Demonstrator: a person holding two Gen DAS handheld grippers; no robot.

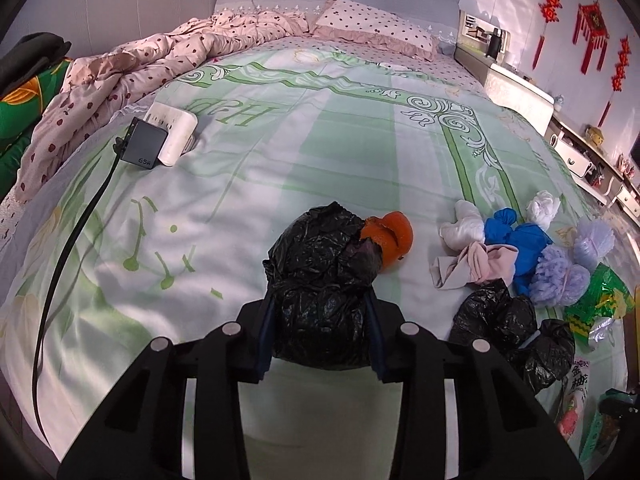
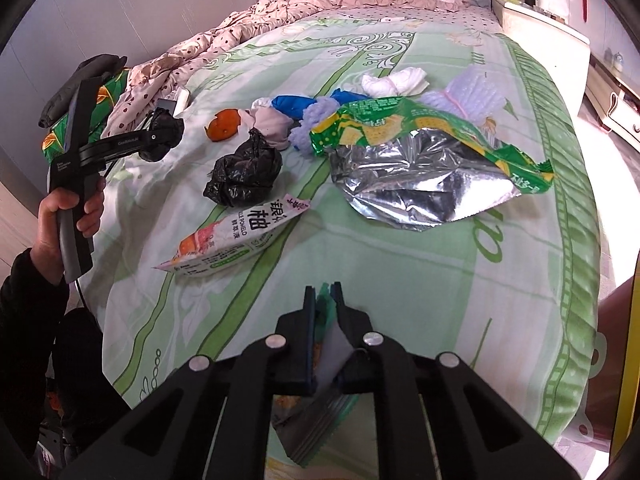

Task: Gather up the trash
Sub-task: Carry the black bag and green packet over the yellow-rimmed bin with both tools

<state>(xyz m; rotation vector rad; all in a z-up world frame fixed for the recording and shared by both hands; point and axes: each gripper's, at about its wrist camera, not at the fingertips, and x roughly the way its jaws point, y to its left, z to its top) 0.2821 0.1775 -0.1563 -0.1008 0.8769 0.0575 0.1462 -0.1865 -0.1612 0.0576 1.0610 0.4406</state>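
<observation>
A person is clearing litter off a bed, working a hand-held gripper in each hand, both angled steeply down at the green-patterned sheet. At far left a charger brick and its cable are lying against a white power strip, well apart from the rubbish and apparently no part of it. The left gripper is squeezing a crumpled black bag, its fingers partly closed and pressing into both sides of the bundle, likely so the loose plastic lifts as one lump; a piece of orange peel is sitting just beside it. In the right wrist view the person's hand is wrapping the left tool's handle, gripper reaching out over the sheet. Further right, a second black bag, a pomelo snack packet, knotted blue, white and lilac bundles and a torn green foil wrapper are waiting, scattered mid-bed. The right gripper is pinching nearly shut on a thin green-edged wrapper, which is hanging below the fingers at the bed's near edge
</observation>
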